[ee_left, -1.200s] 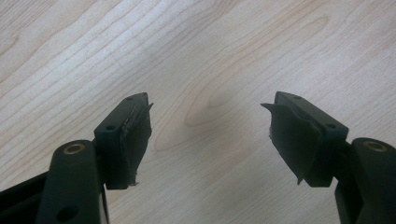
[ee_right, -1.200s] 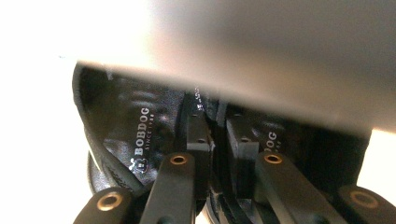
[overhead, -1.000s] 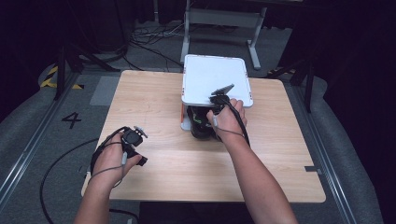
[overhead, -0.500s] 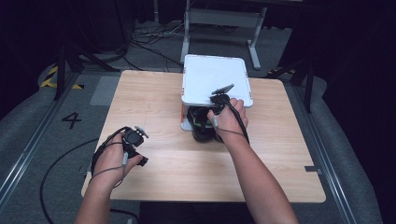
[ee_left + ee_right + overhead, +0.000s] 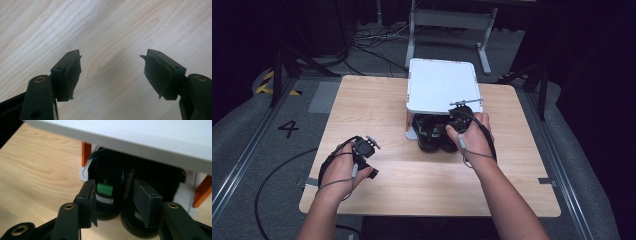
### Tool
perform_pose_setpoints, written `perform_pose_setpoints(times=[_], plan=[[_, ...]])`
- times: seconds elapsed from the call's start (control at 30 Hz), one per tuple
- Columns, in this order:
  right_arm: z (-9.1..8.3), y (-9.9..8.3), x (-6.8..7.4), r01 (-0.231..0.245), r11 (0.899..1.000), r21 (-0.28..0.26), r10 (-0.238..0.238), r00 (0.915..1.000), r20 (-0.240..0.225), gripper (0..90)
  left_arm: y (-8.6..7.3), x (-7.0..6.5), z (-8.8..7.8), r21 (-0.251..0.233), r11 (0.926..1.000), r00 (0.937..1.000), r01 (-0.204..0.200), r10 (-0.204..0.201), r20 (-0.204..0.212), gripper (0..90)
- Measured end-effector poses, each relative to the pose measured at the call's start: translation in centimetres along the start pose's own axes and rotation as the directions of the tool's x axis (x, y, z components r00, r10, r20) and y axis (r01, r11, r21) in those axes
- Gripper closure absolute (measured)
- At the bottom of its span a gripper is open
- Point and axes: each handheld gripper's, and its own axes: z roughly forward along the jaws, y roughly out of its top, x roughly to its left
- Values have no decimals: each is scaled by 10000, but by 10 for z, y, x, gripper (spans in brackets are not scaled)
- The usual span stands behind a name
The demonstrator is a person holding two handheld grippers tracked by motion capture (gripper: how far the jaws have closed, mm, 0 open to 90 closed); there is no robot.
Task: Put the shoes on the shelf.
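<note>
A pair of black shoes [image 5: 433, 136] sits under a white rack [image 5: 442, 85] with orange legs, heels poking out toward me. My right gripper [image 5: 453, 125] hovers just in front of them. In the right gripper view the right gripper [image 5: 115, 200] has just been opening its jaws. The left shoe [image 5: 107, 175], with its green heel tag [image 5: 105, 189], lies beyond the gap and neither pad touches it. The right shoe [image 5: 155, 180] is beside it. My left gripper [image 5: 368, 167] points down at the bare wooden table [image 5: 362, 105]. The left gripper [image 5: 112, 72] is open and holds nothing.
The rack's white top [image 5: 140, 140] overhangs the shoes closely, and orange legs [image 5: 86, 150] stand on either side. Bare wood lies left and in front of the rack. Cables trail from both grippers; the floor around the table is dark.
My right hand has pulled back from the shoes, toward me and to the right, and its jaws have widened. The left hand has stayed where it was.
</note>
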Motion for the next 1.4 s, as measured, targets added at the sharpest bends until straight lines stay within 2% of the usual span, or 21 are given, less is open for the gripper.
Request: perform_pose_setpoints(times=[0.07, 0.13, 0.23, 0.37, 0.47, 0.57, 0.7, 0.97, 1.1, 1.2, 1.33, 1.4], plan=[[-9, -7, -3, 374, 9988, -302, -376, 9993, -43, 581, 4, -3, 1, -147, 9998, 9998, -166, 168, 89, 318], [-20, -15, -10, 489, 9981, -378, -504, 9979, -397, 608, 10, -7, 2, -282, 9991, 9990, -314, 322, 305, 350], [-30, -26, -22, 727, 9969, -292, -746, 9949, -677, 673, 23, -16, 5, -445, 9978, 9972, -497, 521, 530, 383], [-38, -41, -37, 1100, 9938, 181, -1079, 9898, -930, 744, 43, -27, 9, -421, 9964, 9919, -729, 769, 1008, 422], [-39, -49, -48, 1244, 9909, 521, -1176, 9861, -1170, 753, 62, -37, 9, -497, 9942, 9906, -954, 998, 941, 425], [-37, -55, -55, 1564, 9837, 882, -1443, 9810, -1295, 776, 74, -44, 11, -540, 9920, 9875, -1138, 1189, 1037, 419], [-33, -62, -61, 1915, 9761, 1026, -1739, 9717, -1600, 814, 84, -52, 17, -547, 9916, 9870, -1171, 1223, 1047, 426], [-11, -78, -67, 2146, 9706, 1087, -1914, 9627, -1914, 804, 104, -65, 25, -823, 9912, 9851, -1035, 1136, 1294, 573], [6, -82, -63, 2269, 9677, 1101, -2003, 9568, -2109, 800, 115, -67, 30, -1014, 9911, 9890, -860, 973, 1115, 655], [13, -82, -61, 2314, 9666, 1104, -2039, 9549, -2157, 817, 123, -72, 33, -1118, 9909, 9904, -751, 871, 1070, 766], [18, -83, -59, 2341, 9656, 1128, -2054, 9535, -2204, 847, 133, -75, 41, -1089, 9902, 9888, -872, 993, 1115, 860], [20, -83, -59, 2362, 9646, 1174, -2053, 9518, -2279, 864, 137, -76, 45, -1087, 9896, 9877, -946, 1069, 1142, 871]])
